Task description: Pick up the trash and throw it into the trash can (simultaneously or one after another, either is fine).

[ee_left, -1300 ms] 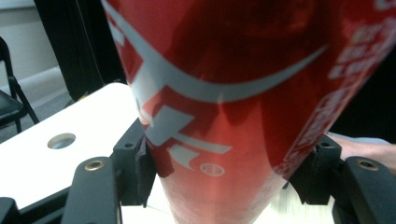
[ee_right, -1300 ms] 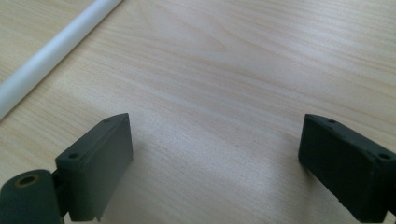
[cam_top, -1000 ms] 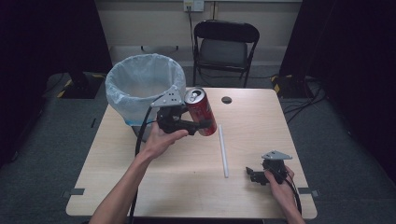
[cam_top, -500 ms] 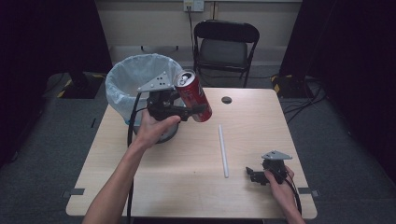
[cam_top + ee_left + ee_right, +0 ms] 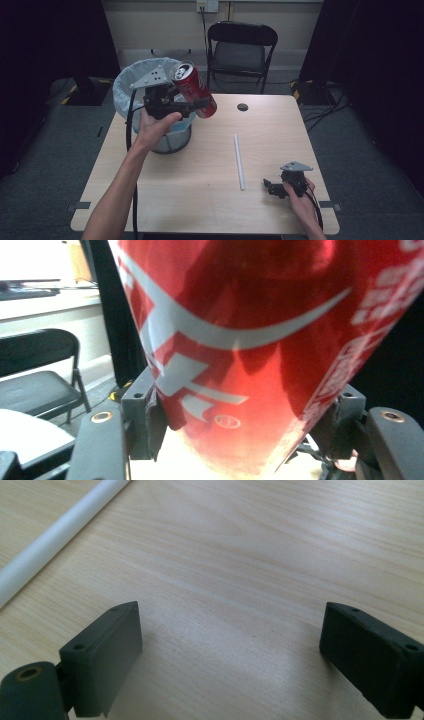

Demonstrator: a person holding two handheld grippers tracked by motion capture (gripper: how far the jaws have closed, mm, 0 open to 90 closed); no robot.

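A red soda can [image 5: 194, 90] hangs tilted in the air, its open top leaning toward the bin. My left gripper [image 5: 192, 106] is shut on it, held above the table's left part beside the bin's rim. Up close the can [image 5: 250, 350] sits wedged between the two black jaws. A wire waste bin [image 5: 131, 90] lined with a pale blue bag stands at the table's far left. My right gripper [image 5: 268, 188] rests low near the front right edge, open, with bare wood between its jaws [image 5: 230, 650].
A white tube [image 5: 239, 160] lies lengthwise on the table's middle right, and its end [image 5: 55, 535] shows at the upper left of the right gripper view. A round cable hole [image 5: 242, 107] sits near the far edge. A black folding chair [image 5: 241, 45] stands behind the table.
My left gripper has lifted the can and carried it leftward and back toward the bin. The can tilts more toward the bin. The right gripper has stayed put.
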